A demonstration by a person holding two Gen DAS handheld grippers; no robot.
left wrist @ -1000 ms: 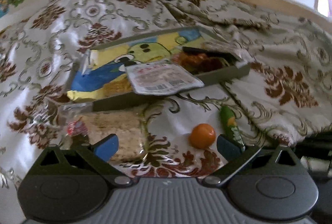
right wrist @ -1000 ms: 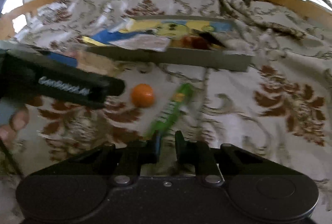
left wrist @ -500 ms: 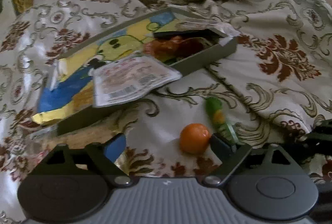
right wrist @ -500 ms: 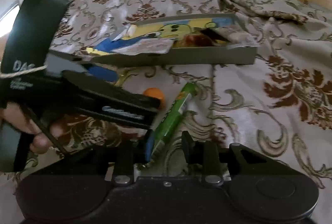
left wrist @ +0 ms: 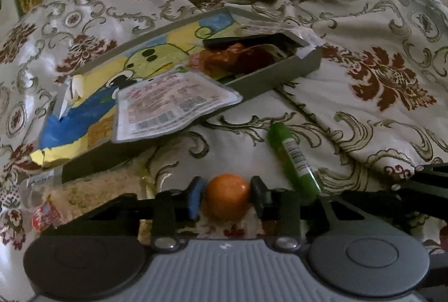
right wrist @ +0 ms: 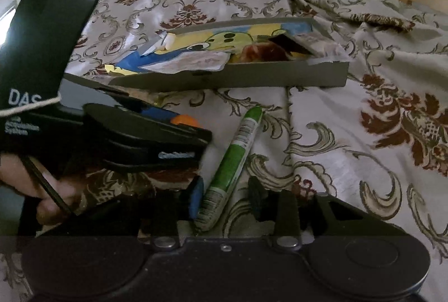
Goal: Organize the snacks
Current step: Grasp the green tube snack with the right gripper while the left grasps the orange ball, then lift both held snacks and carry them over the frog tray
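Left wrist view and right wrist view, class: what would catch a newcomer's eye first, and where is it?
The small orange fruit sits squarely between the fingers of the left gripper, which have just been closing around it. The green stick packet lies slanting on the patterned bedspread, its near end inside the right gripper. Beyond, a grey tray holds bright snack packets.

Black tongs [left wrist: 226, 197] with blue pads, ribbed grey housing, silver screws.

White letters "DAS" show on the black body of the left claw's handle [right wrist: 36, 64], with smaller blurred lines below. Barcodes mark the white snack packet [left wrist: 170, 103] and the green tube [right wrist: 238, 156]; their print is unreadable.
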